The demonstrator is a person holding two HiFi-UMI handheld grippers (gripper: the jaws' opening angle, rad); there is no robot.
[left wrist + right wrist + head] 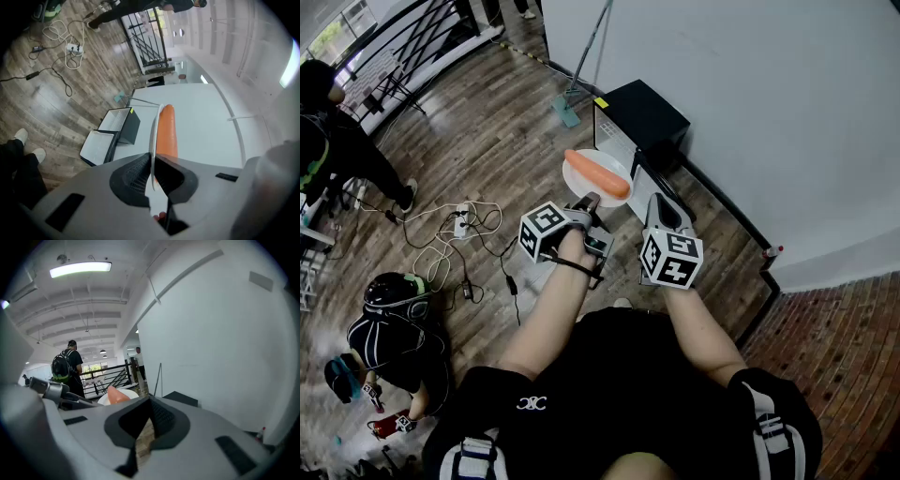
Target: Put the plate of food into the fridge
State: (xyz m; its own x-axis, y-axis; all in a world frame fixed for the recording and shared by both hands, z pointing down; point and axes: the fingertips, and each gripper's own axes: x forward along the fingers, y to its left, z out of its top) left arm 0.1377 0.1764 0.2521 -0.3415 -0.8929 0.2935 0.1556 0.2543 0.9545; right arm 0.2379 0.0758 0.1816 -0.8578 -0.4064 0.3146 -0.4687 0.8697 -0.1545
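Note:
A white plate (579,180) carrying an orange carrot (598,174) hangs above the wooden floor, with my left gripper (589,202) shut on its near rim. Seen from the left gripper view, the plate (153,136) stands edge-on, pinched between the two jaws, and the carrot (166,131) lies along it. A small black fridge (647,117) stands on the floor against the white wall just beyond the plate, its door (611,141) swung open. To the right of the plate, my right gripper (661,204) is shut and holds nothing; its own view shows the jaws (151,399) meeting at the tip.
A power strip with tangled cables (461,225) lies on the floor at the left. One person (342,141) stands at the far left and another crouches (394,328) nearby. A mop (572,98) leans by the wall. Brick flooring (844,347) lies at the right.

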